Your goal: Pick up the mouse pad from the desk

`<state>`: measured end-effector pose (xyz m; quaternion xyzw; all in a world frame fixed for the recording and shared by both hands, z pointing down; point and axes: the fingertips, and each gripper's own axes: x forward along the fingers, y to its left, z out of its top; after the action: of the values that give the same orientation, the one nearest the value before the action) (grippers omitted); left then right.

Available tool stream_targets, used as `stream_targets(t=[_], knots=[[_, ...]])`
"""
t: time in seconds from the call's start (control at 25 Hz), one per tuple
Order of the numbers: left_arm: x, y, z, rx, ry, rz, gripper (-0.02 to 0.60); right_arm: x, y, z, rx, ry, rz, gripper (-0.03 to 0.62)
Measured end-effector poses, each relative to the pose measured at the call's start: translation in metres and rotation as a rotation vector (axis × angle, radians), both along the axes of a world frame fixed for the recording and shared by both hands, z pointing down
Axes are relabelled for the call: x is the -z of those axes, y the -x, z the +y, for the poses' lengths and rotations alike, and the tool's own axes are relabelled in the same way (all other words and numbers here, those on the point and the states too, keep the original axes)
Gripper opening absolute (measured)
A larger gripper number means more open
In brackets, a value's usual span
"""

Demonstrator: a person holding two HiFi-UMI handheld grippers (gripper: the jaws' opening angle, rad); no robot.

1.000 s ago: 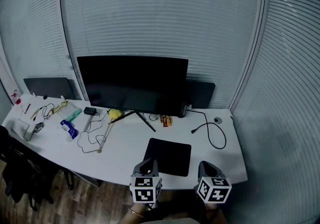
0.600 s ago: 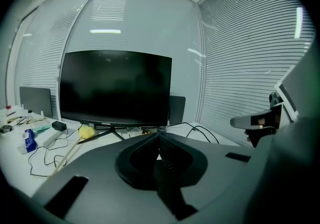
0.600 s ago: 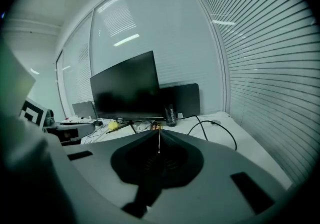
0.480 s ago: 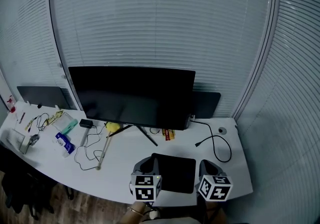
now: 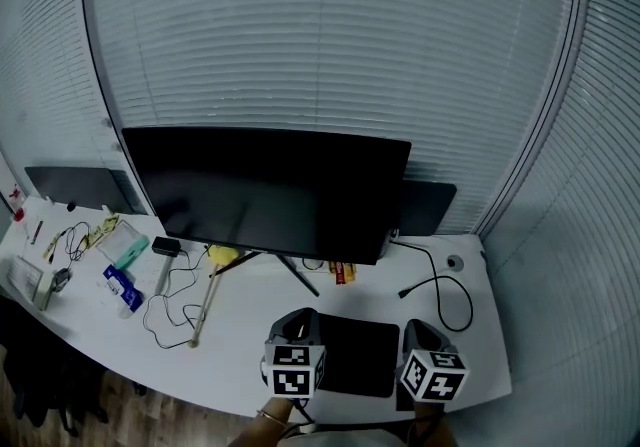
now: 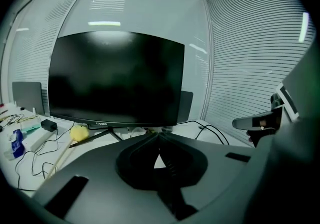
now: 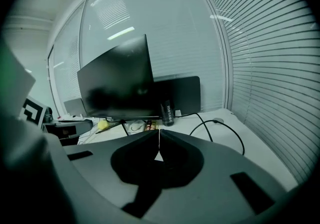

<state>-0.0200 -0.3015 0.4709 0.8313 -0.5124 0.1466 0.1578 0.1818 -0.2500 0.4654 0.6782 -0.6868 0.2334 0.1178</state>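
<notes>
Left gripper (image 6: 159, 137) and my right gripper (image 7: 159, 133) are both closed on nothing, near the mouse pad (image 5: 362, 355) lying on the table (image 5: 250, 315).

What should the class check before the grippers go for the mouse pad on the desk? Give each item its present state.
1. Mouse pad lies flat on the desk, its visible part bare: ok.
2. Left gripper jaws apart for a grasp: not ok, they are together.
3. Right gripper jaws apart: not ok, together.
4. Both grippers empty: ok.
5. Black cable lies off the pad: ok.
6. A pad edge raised enough to grip: cannot tell.
</notes>
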Motion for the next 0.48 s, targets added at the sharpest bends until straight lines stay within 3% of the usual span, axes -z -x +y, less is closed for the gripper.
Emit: stream_targets(t=[0.32, 0.48], knots=[[-0.006, 0.003, 0.003, 0.030, 0.024, -0.049, 0.018, -0.005, 0.002, -0.018, 0.054, 0.017, 0.007, 0.034], [-0.024, 0.011, 0.005, 0.078, 0.076, -0.046, 0.018, -0.014, 0.008, -0.016, 0.085, 0.041, -0.003, 0.034]])
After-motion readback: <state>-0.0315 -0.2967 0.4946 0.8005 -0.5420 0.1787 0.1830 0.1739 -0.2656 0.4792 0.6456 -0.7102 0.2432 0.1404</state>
